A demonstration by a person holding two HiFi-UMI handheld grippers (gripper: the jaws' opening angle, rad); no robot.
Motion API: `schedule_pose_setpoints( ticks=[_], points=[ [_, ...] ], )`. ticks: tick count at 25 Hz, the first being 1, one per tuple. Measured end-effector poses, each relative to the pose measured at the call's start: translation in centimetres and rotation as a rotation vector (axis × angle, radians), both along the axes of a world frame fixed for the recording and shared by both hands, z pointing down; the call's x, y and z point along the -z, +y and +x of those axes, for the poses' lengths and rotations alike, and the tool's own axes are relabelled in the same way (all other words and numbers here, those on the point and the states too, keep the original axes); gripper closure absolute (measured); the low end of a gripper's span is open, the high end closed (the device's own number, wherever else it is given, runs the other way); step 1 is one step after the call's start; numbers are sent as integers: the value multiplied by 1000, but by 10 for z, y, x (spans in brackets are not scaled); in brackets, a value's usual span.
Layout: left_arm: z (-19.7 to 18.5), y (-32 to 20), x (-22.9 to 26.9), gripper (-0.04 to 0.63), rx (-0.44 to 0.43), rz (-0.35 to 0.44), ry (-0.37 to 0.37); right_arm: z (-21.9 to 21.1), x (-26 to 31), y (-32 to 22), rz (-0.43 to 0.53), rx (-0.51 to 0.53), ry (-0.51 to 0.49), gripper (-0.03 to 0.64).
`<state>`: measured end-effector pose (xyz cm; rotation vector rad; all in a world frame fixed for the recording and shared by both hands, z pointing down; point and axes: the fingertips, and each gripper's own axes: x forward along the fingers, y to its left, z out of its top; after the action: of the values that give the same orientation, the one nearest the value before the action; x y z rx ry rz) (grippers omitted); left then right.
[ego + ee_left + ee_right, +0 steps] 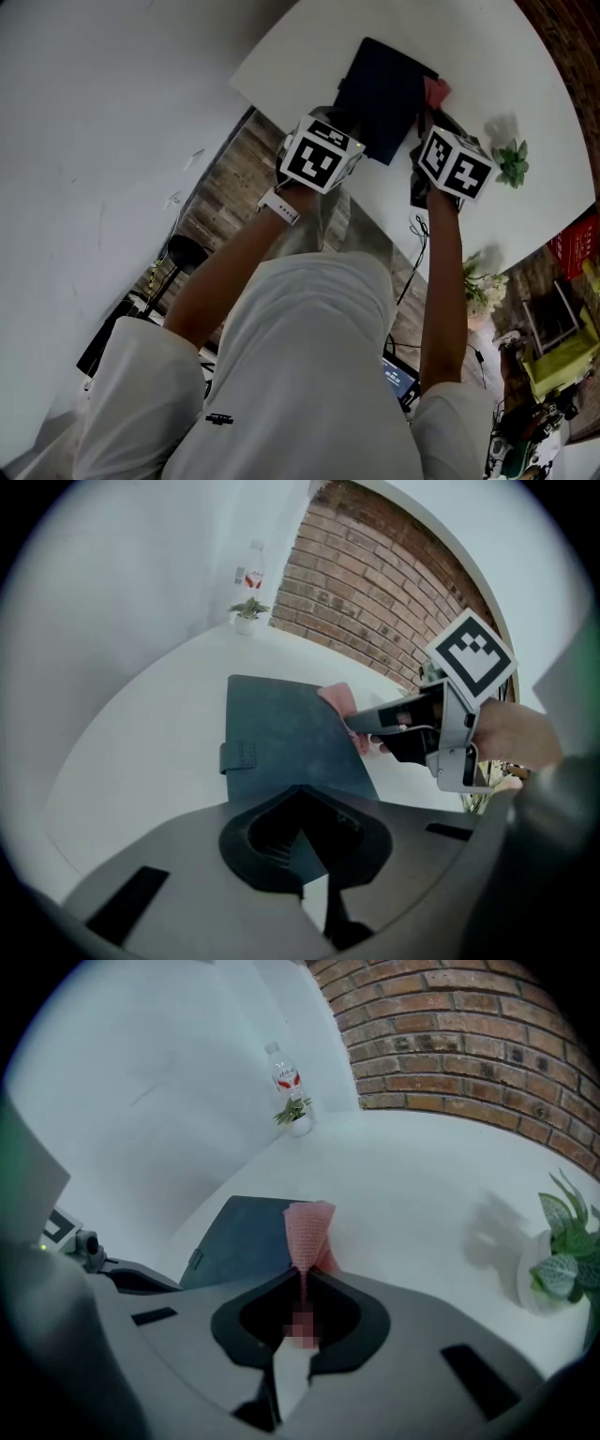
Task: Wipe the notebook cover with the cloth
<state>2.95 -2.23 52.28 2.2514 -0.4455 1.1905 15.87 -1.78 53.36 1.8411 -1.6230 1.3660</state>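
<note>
Dark teal flat notebook (281, 733): left gripper (302, 808) clamps its near edge, likely steadying it; right gripper (302, 1277) pinches pink mesh cloth (307, 1227) at notebook's right edge, ready to wipe.

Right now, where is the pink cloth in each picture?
Head view: the pink mesh cloth peeks out at the upper right, just past the right tongs.
Left gripper view: cloth in the middle, at the notebook's far right edge.
Right gripper view: cloth in the centre, pinched in the right tongs.
Shared landmark: the dark blue flat notebook, next to the cloth in every view.
</note>
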Motion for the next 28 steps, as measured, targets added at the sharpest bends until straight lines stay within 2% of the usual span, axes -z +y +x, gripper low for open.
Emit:
schedule_pose_setpoints(
  ticks=[8, 22, 28],
  points=[
    [-1, -1, -2, 583, 14, -19, 29, -25, -2, 30, -19, 2, -16, 588],
    [0, 0, -1, 583, -3, 47, 36, -65, -3, 79, -46, -20, -63, 588],
    [-4, -2, 1, 583, 17, 77, 47, -88, -1, 95, -66, 30, -138, 584]
  ],
)
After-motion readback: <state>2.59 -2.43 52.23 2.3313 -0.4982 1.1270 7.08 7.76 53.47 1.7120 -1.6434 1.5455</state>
